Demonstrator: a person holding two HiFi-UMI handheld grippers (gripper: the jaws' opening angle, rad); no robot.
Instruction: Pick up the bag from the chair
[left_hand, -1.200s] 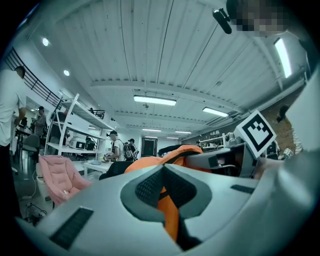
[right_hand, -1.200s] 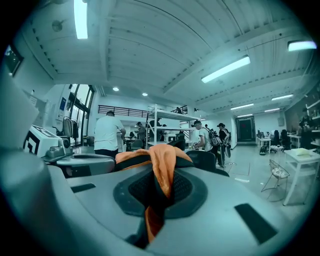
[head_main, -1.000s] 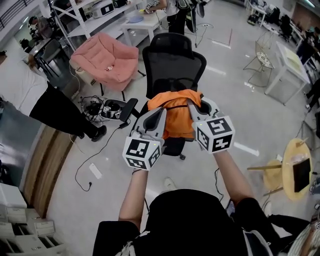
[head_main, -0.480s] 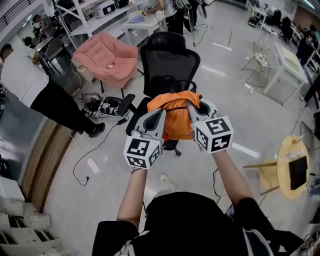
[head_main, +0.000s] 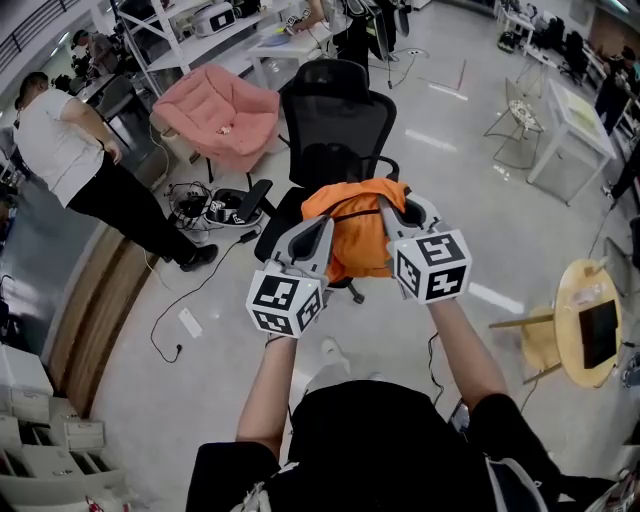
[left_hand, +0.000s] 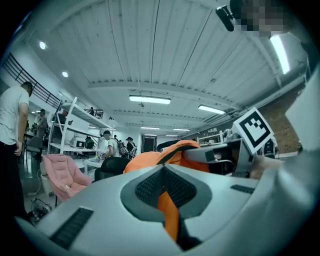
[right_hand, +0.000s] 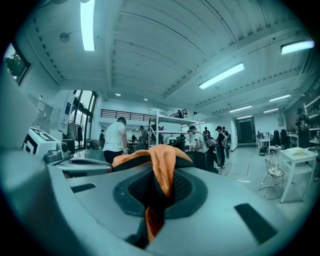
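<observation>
Orange cloth was seen pinched in both tools. The left tool (head_main: 322, 226) was closed on a fold of the bag (head_main: 362, 240); in the left gripper view a strip of orange fabric ran down through the narrow gap left between its jaws. The right tool (head_main: 386, 208) was likewise clamped on the bag, and in the right gripper view orange cloth and some dark material were caught between its jaws. The two tools were held side by side, near each other, with the bag bunched between and beyond their tips.

The bag was shown as a soft, crumpled orange bundle, crossed near its top by a black strap or trim. It was held in front of the black office chair (head_main: 340, 110), over the seat as seen from the head view. Whether it touched the seat could not be told.

Two tools and one bag were counted. One black office chair was seen, with one pink cushioned chair (head_main: 225, 115) near it on the floor (head_main: 480, 200). One person in a white shirt (head_main: 70, 150) stood at the left. One round wooden tabletop (head_main: 575, 330) was seen at the right, with a dark flat thing lying on it.
</observation>
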